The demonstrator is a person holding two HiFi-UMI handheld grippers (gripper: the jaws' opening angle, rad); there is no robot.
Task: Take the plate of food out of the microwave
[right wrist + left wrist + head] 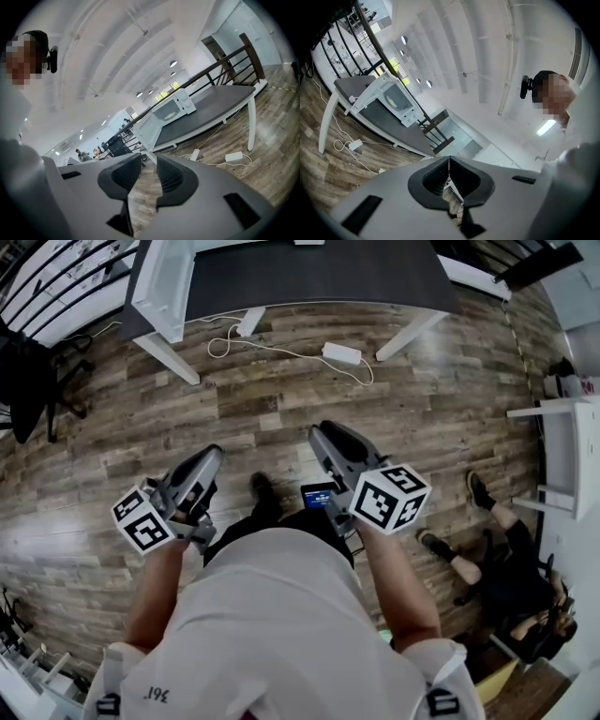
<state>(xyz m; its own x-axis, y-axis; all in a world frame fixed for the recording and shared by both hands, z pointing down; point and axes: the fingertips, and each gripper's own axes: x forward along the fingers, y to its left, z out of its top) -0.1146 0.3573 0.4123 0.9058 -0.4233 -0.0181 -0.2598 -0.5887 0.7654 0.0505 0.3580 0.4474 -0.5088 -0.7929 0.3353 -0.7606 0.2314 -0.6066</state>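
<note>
A white microwave [174,108] stands on a dark grey table [211,110] across the room, its door [149,129] swung open. Inside shows a pale plate of yellowish food [171,113]. The left gripper view shows the same microwave [396,101] far off. My left gripper [449,165] is shut with nothing between its jaws; it points level over the floor [211,454]. My right gripper [149,158] is open, with only floor showing in the gap, and it tilts slightly down [319,432]. Both grippers are well short of the table.
A wooden floor [281,399] lies between me and the table [309,273]. A white power adapter [342,354] with cables lies near the white table legs. A person [506,568] sits on the floor at right, beside a white shelf [572,456]. A black chair [28,381] stands left.
</note>
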